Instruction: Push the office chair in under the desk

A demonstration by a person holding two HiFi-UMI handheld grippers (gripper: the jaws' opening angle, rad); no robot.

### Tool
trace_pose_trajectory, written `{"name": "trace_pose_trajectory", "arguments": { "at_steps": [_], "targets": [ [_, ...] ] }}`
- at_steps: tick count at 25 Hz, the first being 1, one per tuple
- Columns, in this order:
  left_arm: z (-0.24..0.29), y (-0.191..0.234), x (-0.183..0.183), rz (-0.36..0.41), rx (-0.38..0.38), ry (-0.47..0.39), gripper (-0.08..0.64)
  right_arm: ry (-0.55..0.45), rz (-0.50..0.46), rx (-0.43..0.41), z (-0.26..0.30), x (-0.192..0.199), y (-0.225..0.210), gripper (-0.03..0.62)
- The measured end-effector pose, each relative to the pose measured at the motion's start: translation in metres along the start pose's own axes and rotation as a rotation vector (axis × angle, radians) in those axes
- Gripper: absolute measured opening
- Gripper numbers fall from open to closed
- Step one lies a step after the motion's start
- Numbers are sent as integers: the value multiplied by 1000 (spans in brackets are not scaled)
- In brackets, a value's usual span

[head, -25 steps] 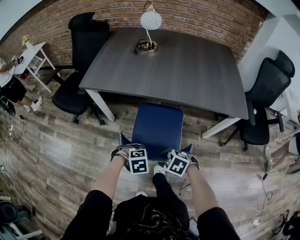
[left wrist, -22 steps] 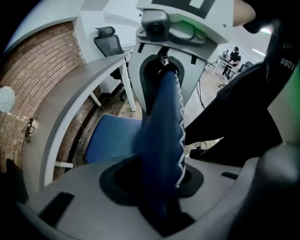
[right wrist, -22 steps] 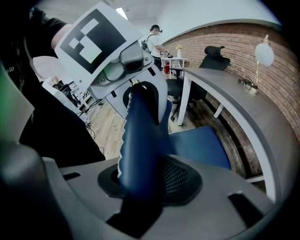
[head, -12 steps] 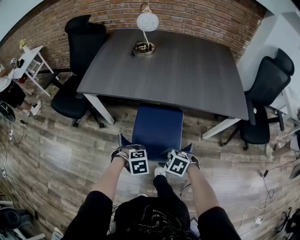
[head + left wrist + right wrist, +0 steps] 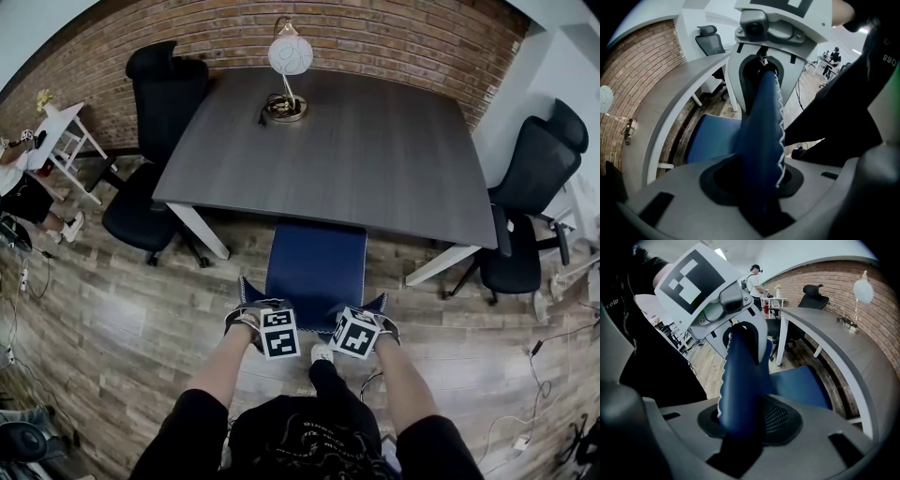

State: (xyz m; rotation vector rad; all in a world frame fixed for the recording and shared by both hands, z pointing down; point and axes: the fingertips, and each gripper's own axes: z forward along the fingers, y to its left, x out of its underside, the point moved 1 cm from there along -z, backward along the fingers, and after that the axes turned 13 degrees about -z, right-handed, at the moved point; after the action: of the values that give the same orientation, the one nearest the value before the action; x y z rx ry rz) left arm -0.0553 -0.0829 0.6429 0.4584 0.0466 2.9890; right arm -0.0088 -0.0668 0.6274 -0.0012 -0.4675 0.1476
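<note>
Blue chair (image 5: 314,262) at the desk's (image 5: 356,141) near edge, seat front just under it. It faces the desk, backrest (image 5: 761,122) toward the person, long axis near-to-far. Left gripper (image 5: 248,317) and right gripper (image 5: 375,323) each clamped on backrest top, one per corner. White desk legs (image 5: 204,230) flank the seat, not touching. Left black chair (image 5: 155,187) and right black chair (image 5: 525,206) at the side edges. Lamp (image 5: 289,56) near far edge.

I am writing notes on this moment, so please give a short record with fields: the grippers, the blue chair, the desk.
left gripper: shut on the backrest of the blue chair, left end
right gripper: shut on the same backrest, right end
seat: front at the desk's near edge, the rest outside
lamp: on the desk, far side
</note>
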Motion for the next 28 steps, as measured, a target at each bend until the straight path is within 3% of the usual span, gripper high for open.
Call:
{"name": "trace_pose_trajectory", "arguments": {
  "at_steps": [28],
  "targets": [
    [5,49,-24,-23,2,9,146,4,0,-8,-8,11,-53,140]
  ]
}}
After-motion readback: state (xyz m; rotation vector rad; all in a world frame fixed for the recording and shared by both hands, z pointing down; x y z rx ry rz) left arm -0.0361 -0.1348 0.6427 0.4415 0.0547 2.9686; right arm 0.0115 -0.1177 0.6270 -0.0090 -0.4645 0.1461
